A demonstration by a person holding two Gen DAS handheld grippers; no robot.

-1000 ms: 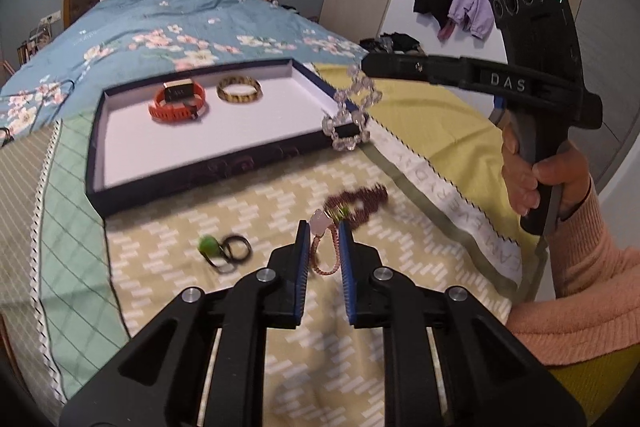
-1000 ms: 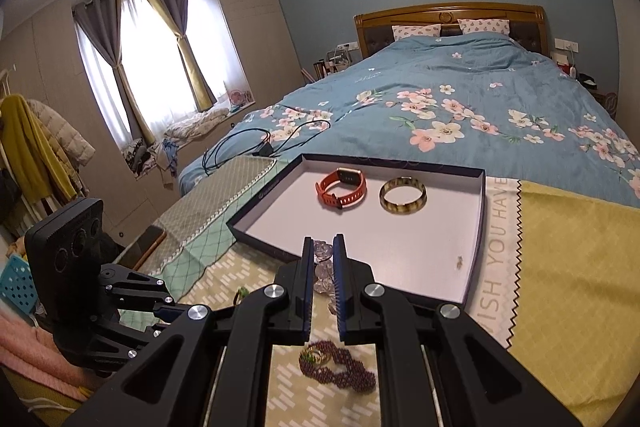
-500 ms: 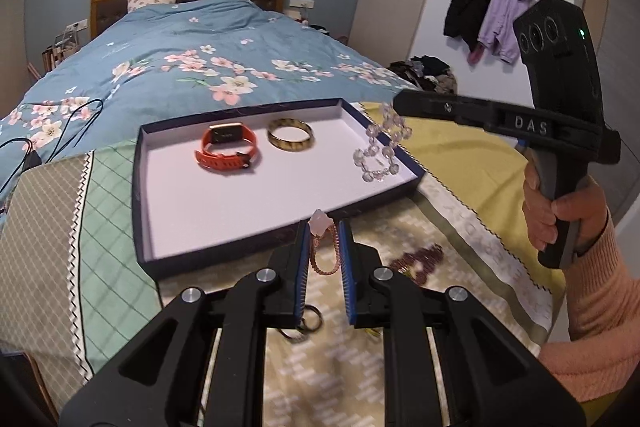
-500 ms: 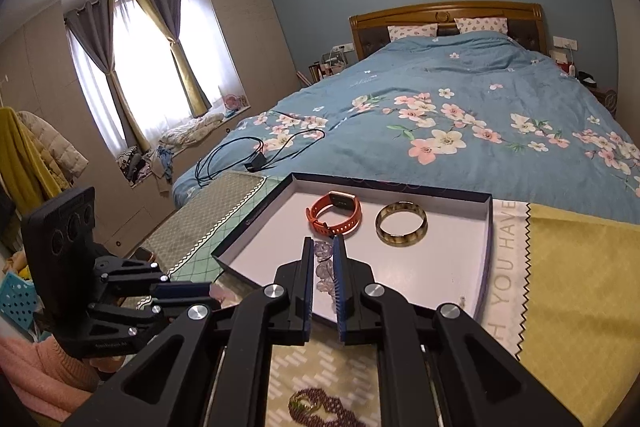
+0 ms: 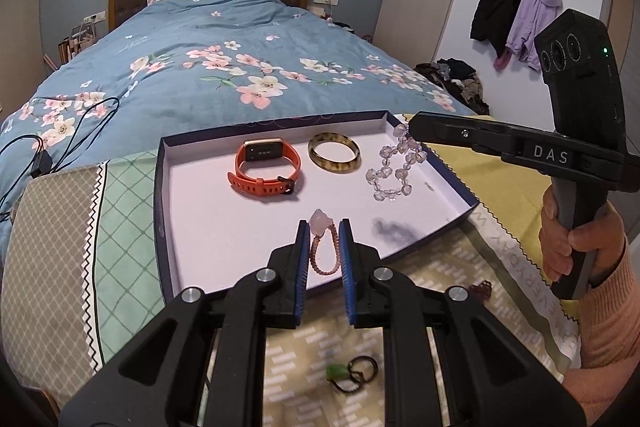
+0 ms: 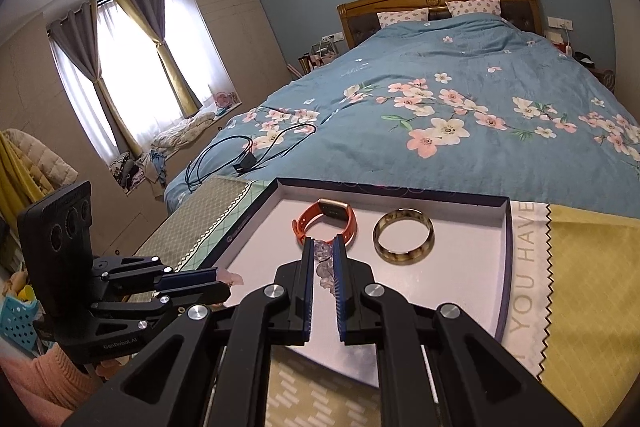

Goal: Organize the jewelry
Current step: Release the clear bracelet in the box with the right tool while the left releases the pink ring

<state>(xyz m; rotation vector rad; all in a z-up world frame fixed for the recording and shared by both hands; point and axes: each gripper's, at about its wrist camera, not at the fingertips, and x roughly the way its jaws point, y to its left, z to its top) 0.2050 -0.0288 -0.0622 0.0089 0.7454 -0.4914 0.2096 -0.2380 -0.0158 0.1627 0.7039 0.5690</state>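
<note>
A dark blue tray [image 5: 164, 211] with a white floor lies on the bed and holds an orange smartwatch [image 5: 266, 167] and a tortoiseshell bangle [image 5: 334, 157]. My left gripper [image 5: 324, 227] is shut on a pink bead bracelet [image 5: 323, 247] with a pale stone, above the tray's near part. My right gripper [image 6: 323, 247] is shut on a clear crystal bracelet [image 5: 394, 167], which hangs over the tray's right side, beside the bangle [image 6: 403, 241] and watch [image 6: 326, 223]. The crystal beads [image 6: 324, 269] show between the right fingers.
A green-stone ring with dark loops [image 5: 352, 375] and a dark red bead bracelet [image 5: 482, 289] lie on the patterned cloth in front of the tray. A black cable [image 5: 60, 131] lies on the blue floral quilt at the left. Coats [image 5: 516, 15] hang on the right wall.
Both grippers have moved forward over the tray with their bracelets. The crystal bracelet now hangs inside the tray's right side, and the pink bracelet is over the tray's near edge.
</note>
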